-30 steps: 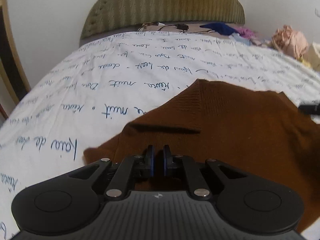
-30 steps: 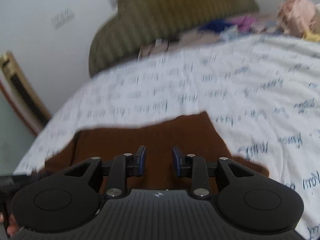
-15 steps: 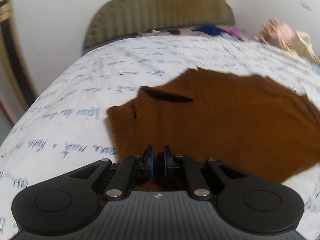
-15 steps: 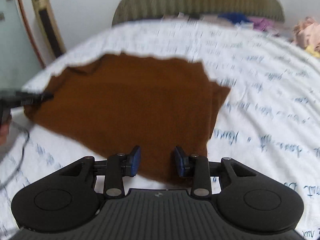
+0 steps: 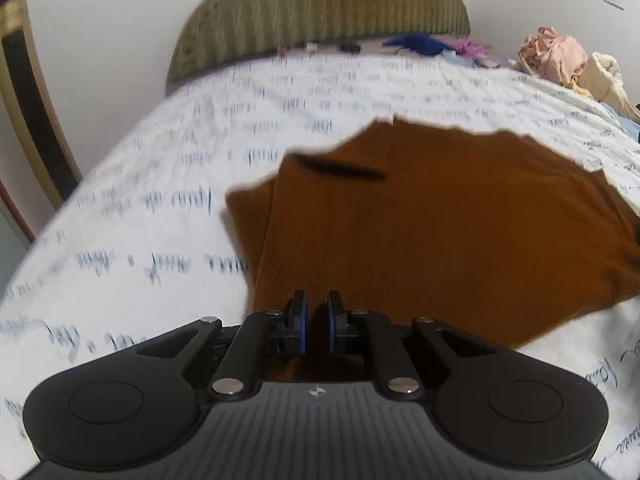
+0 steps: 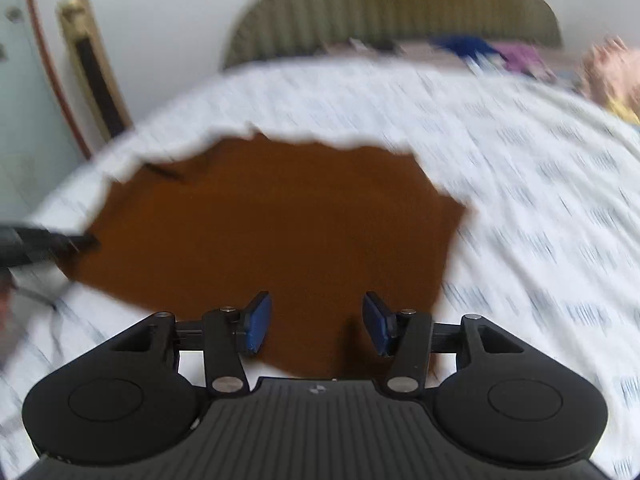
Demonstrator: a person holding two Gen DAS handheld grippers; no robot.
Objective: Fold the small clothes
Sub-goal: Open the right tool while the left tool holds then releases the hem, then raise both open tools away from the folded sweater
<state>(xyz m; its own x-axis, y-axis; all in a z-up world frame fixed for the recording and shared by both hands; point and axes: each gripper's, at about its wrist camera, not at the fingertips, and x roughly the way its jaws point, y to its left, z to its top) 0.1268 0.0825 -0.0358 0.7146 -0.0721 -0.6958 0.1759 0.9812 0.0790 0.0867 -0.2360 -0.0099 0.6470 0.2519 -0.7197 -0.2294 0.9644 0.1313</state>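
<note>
**Brown garment spread on the bed, one corner pinched**

Nearest the left wrist camera, the left tongs (image 5: 316, 320) point forward and slightly down over the bed, their blue pads drawn narrow with brown cloth running between them: they grip the near edge of the brown garment (image 5: 440, 232). In the right wrist view, the right tongs (image 6: 316, 324) stand wide apart, level above the garment's (image 6: 280, 232) near edge, holding nothing; whether the pads touch the cloth cannot be told.

The garment lies flat on the white bedsheet (image 5: 140, 208) printed with blue handwriting. Its left side shows a narrower layer sticking out beside the main panel, and a dark slit-like fold sits near its far left corner. In the right wrist view, the tip of the left tongs (image 6: 48, 242) meets the garment's left edge.

Farther off, a heap of crumpled pink and cream clothes (image 5: 560, 56) sits at the bed's far right, with blue and purple items (image 5: 424, 42) near the head. A ribbed olive headboard (image 5: 320, 12) rises against the white wall behind. The right wrist view is blurred.
</note>
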